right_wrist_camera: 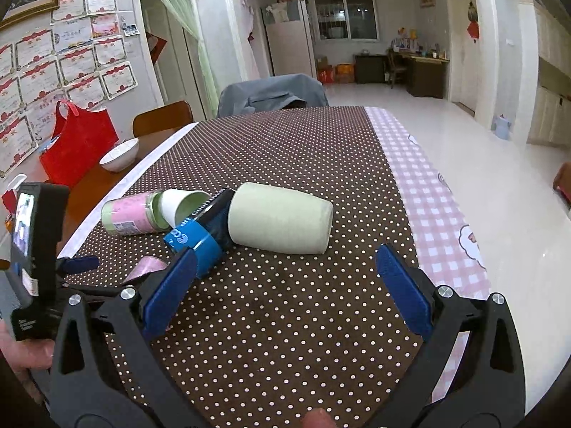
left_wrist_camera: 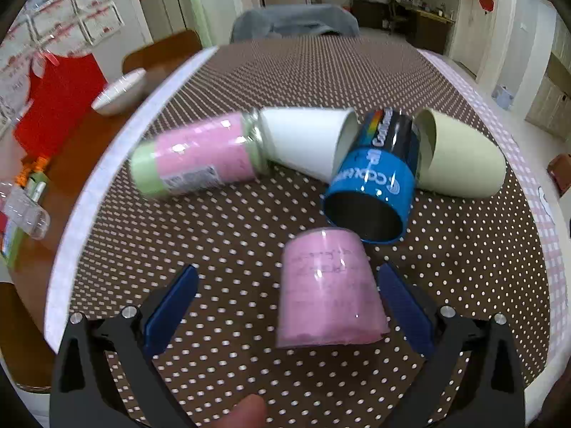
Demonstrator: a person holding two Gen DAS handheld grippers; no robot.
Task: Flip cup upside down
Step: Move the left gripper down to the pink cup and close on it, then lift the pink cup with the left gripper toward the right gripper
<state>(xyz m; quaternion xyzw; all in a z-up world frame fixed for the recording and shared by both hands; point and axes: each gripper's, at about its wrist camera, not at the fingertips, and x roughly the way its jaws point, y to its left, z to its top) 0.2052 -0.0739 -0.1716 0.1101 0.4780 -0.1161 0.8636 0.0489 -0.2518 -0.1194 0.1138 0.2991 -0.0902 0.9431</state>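
A pink cup stands upside down on the dotted tablecloth, between the fingers of my left gripper, which is open; neither blue pad touches it. In the right wrist view only a sliver of this pink cup shows behind the left gripper's body. My right gripper is open and empty over the cloth, in front of the pale green cup. Behind the pink cup lie a blue mug, a white cup, a pale green cup and a pink-labelled jar, all on their sides.
A white bowl and a red bag sit on the bare wooden table at the left, with small bottles nearer me. A chair with a grey cover stands at the far edge. The table's right edge drops to the floor.
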